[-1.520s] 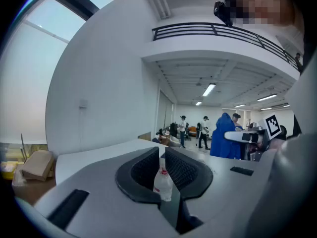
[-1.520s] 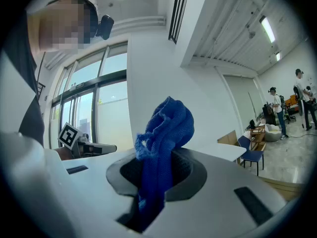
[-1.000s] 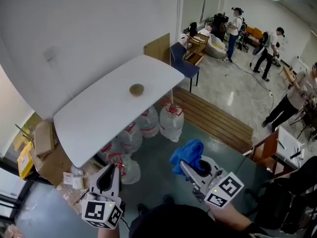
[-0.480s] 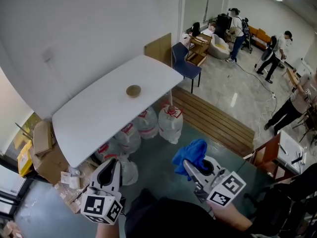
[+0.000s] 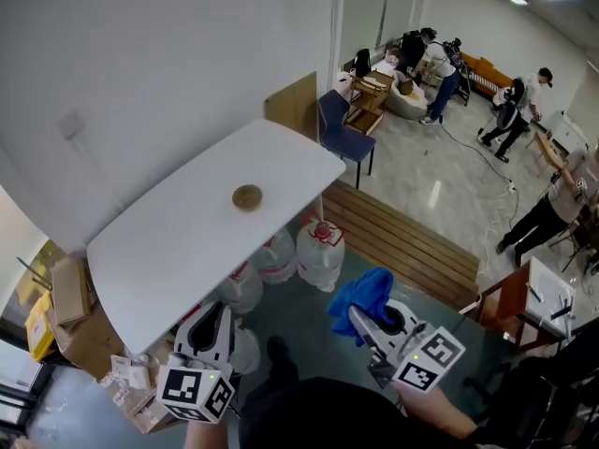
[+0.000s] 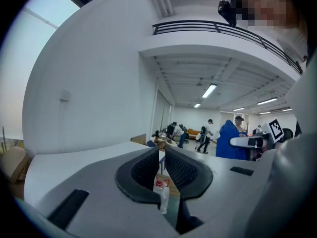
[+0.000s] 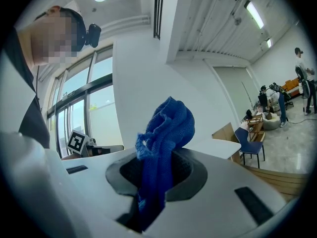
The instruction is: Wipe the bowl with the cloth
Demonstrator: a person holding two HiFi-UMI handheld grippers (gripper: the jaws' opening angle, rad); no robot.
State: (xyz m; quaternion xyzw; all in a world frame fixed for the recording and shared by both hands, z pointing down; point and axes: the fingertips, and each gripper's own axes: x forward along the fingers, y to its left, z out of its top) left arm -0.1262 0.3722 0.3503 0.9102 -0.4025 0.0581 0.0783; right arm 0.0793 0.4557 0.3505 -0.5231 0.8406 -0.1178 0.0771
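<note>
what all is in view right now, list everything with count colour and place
table: one, white, centre of the head view
bowl: one, brownish, alone on the table
water jugs: several, clear with red caps, on the floor by the table's near edge
cardboard boxes: several, brown, floor at left
chair: one, blue, beyond the table
wooden decking: one, brown, floor right of the table
people: several, far end of the room
cloth: one, blue, clamped in the right gripper
left gripper: one, grey, jaws close together, empty
right gripper: one, grey, shut on the cloth
</note>
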